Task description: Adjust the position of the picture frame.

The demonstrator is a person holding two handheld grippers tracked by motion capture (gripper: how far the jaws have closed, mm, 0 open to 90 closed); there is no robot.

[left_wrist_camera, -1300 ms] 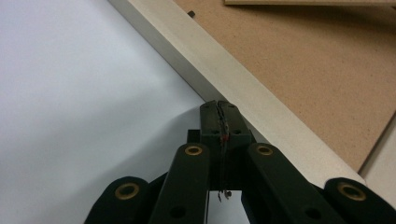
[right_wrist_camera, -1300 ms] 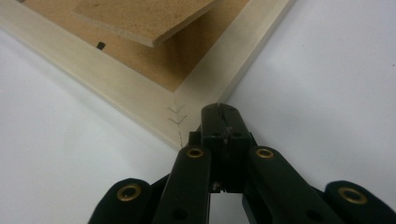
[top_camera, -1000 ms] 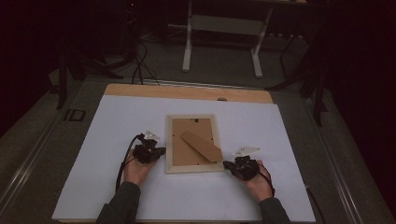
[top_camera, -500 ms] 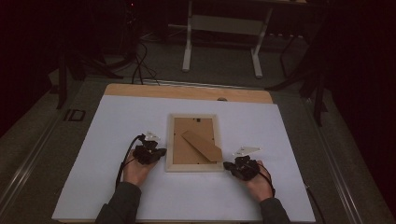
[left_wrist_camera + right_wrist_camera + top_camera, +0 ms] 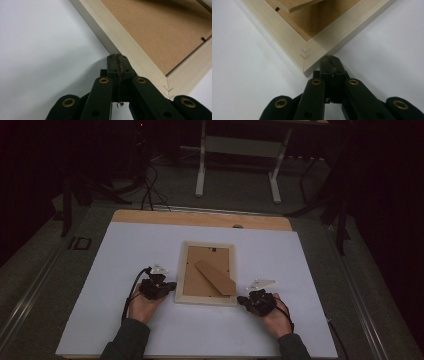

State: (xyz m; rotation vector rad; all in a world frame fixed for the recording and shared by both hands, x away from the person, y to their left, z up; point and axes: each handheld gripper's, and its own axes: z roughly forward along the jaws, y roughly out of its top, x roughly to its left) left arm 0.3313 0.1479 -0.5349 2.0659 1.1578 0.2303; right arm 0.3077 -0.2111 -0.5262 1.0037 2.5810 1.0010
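picture frame [image 5: 206,274] face down, staples [image 5: 304,53] at corner, tongs [image 5: 329,60] closed

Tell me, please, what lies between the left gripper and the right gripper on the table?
Between the left gripper and the right gripper lies the near end of the picture frame, face down. The high view shows this.

1. Picture frame [image 5: 206,274]: pale wooden rectangle, lying flat and face down on the white tabletop [image 5: 120,270], long sides running away from the person.
2. Back panel [image 5: 197,275]: brown fibreboard, set inside the frame's rim.
3. Easel stand [image 5: 216,277]: brown strip lying diagonally across the back panel, its free end lifted slightly off the board.
4. Near corners: mitred joints, each marked with small V-shaped staples [image 5: 304,53].
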